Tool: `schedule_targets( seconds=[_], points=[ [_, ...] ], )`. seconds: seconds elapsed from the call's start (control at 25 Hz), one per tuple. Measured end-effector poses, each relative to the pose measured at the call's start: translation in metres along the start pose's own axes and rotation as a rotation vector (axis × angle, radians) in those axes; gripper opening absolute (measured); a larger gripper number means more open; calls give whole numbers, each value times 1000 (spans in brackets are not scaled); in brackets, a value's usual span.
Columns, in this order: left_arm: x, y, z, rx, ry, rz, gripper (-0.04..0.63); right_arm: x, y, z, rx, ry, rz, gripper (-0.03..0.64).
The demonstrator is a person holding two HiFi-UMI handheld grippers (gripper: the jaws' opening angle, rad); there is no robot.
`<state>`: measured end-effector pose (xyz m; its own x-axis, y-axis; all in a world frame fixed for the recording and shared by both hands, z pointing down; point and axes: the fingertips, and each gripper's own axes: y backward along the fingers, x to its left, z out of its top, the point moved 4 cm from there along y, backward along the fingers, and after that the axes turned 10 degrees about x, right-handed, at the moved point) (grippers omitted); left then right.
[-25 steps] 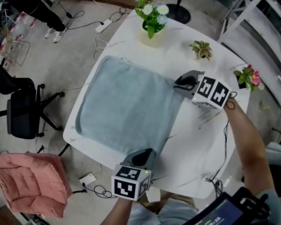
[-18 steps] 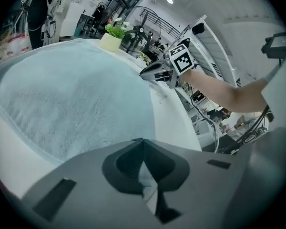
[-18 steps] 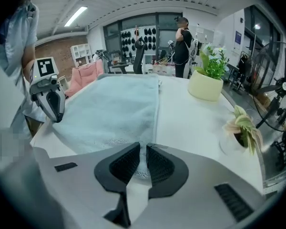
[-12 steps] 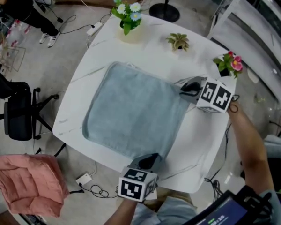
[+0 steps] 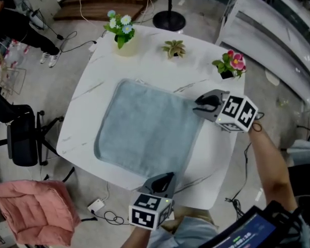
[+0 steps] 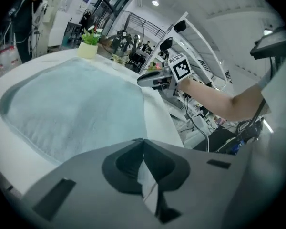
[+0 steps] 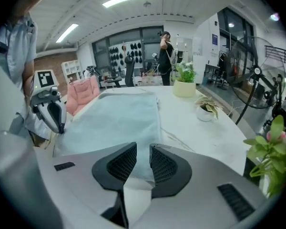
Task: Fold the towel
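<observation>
Towel flat on the bench, neither gripper holding it

The left gripper (image 6: 143, 140) has its fingers closed tip to tip with nothing caught in them, poised at the near corner of the towel (image 5: 144, 130). The right gripper (image 7: 143, 149) has just been opening its fingers; they stand a little apart, gripping nothing, with the towel's far right corner showing through the gap. The pale blue towel lies spread out in the middle of the white bench (image 5: 212, 154). Three potted plants (image 5: 121, 32) line the far edge, well apart from the towel.
</observation>
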<state>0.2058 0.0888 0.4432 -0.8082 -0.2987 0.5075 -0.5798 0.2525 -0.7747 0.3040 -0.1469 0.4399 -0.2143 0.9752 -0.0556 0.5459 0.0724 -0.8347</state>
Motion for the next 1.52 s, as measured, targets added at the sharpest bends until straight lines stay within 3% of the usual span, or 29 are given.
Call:
schedule_targets(
  seconds=[0.12,0.2,0.32,0.36,0.44,0.64,0.76,0.88,0.96,1.08,1.16,1.32,1.52],
  points=[
    [3,-23,-11,64,-34,-16,6,22,-21,-6,50,51,39,100],
    [4,-32,-19,95,-18,-56,6,17,-35,-18,95,59,30,98],
    [5,-34,-19,92,7,-85,6,-18,-27,-29,73,-21,-23,104],
    [5,-35,-19,98,4,-88,6,-32,-24,-34,69,-54,-55,55],
    [4,-36,-20,109,-6,-100,6,-48,-20,-39,60,-117,-82,92],
    [-11,0,8,35,-48,-221,8,-38,38,7,-171,-253,-170,101],
    [6,45,41,-60,-146,-200,8,-18,78,31,-262,-360,-258,110],
    [36,83,74,-97,-322,-130,8,4,105,42,-301,-493,-340,159],
    [44,98,86,-71,-412,-181,9,23,113,42,-322,-588,-391,176],
    [45,103,85,-15,-466,-312,14,55,107,27,-307,-728,-490,179],
    [58,104,81,11,-511,-320,14,81,95,11,-298,-848,-539,182],
    [108,101,77,69,-593,-233,17,149,53,-22,-293,-1111,-573,206],
    [168,79,83,127,-595,-121,37,205,-8,-46,-282,-1365,-518,211]
  ],
)
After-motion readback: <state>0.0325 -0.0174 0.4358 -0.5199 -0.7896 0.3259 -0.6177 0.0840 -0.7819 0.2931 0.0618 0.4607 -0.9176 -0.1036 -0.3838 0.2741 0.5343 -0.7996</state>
